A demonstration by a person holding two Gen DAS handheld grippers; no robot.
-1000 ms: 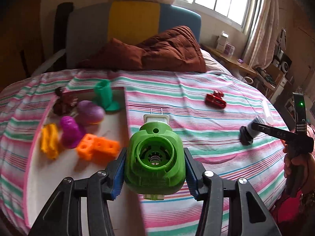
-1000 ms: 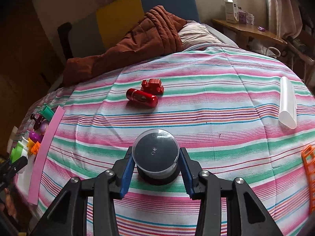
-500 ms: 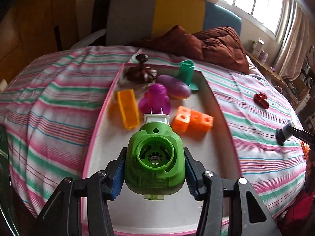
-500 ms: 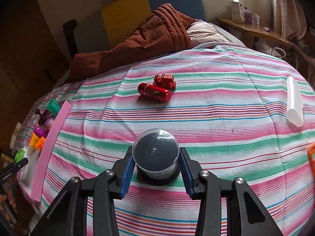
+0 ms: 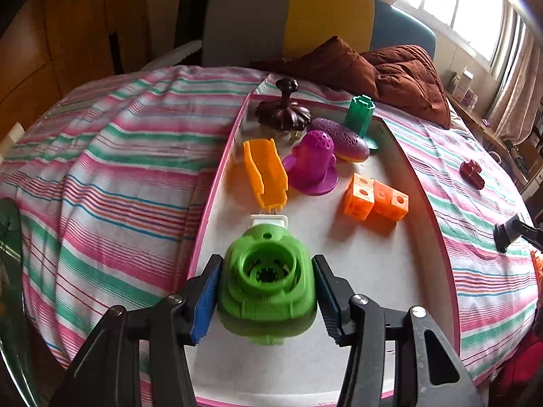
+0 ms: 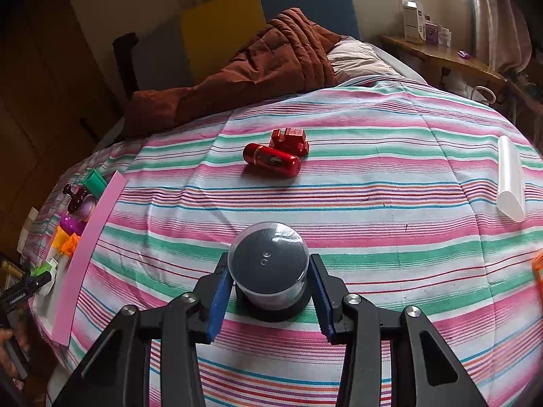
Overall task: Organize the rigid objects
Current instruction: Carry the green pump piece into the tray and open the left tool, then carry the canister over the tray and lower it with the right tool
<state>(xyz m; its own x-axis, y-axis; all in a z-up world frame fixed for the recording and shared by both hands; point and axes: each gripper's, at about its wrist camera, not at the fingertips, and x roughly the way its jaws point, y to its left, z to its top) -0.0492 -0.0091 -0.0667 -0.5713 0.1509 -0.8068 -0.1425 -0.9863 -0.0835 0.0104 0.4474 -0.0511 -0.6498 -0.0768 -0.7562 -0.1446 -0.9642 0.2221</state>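
My left gripper (image 5: 266, 291) is shut on a green plastic toy (image 5: 268, 279) with a white tip, held over the near part of a white tray with a pink rim (image 5: 217, 183). In the tray lie an orange chute (image 5: 266, 173), a purple mould (image 5: 314, 166), orange cubes (image 5: 375, 196), a purple oval (image 5: 339, 134), a green cutter (image 5: 361, 113) and a dark brown knob (image 5: 283, 110). My right gripper (image 6: 269, 288) is shut on a clear-capped black round container (image 6: 268, 268) over the striped bedspread. A red cylinder (image 6: 271, 160) and a red block (image 6: 290, 140) lie beyond it.
A white tube (image 6: 510, 178) lies at the right on the bed. A brown quilt (image 6: 258, 68) is piled at the headboard. The tray's pink rim (image 6: 88, 254) shows at the left in the right wrist view. A shelf with boxes (image 6: 427, 34) stands by the window.
My left gripper has swung left with the green toy, from over the striped bedspread to over the tray. My right gripper has drifted slightly with the round container still held.
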